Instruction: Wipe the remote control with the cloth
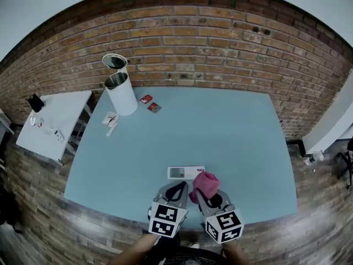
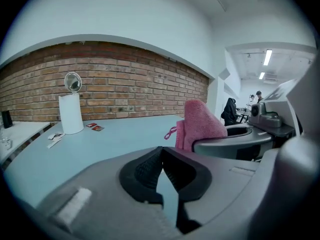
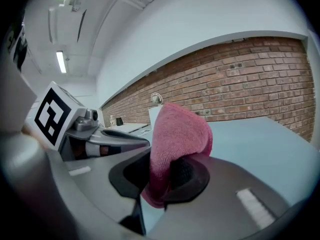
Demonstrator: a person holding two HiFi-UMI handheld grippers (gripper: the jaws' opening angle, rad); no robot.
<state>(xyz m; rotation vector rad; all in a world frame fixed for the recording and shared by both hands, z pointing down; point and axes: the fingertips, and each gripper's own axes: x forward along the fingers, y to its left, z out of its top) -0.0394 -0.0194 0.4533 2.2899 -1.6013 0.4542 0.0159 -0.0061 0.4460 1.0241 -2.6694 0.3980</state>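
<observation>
A small white remote control [image 1: 185, 172] lies flat on the blue table [image 1: 231, 131] near its front edge. My left gripper [image 1: 177, 186] sits just in front of the remote, raised off the table, and its jaws [image 2: 161, 151] are shut with nothing between them. My right gripper [image 1: 208, 195] is beside it on the right, shut on a bunched pink cloth [image 1: 204, 183]. The cloth [image 3: 177, 134] stands up out of the right jaws [image 3: 167, 173], and it also shows in the left gripper view as a pink cloth [image 2: 199, 123]. The remote is hidden in both gripper views.
A white cylindrical bin [image 1: 121, 91] with its lid up stands at the table's far left. Two red packets [image 1: 150, 103] and some small papers [image 1: 111, 120] lie near it. A white side table [image 1: 55, 123] stands to the left, and a brick wall [image 1: 220, 43] runs behind.
</observation>
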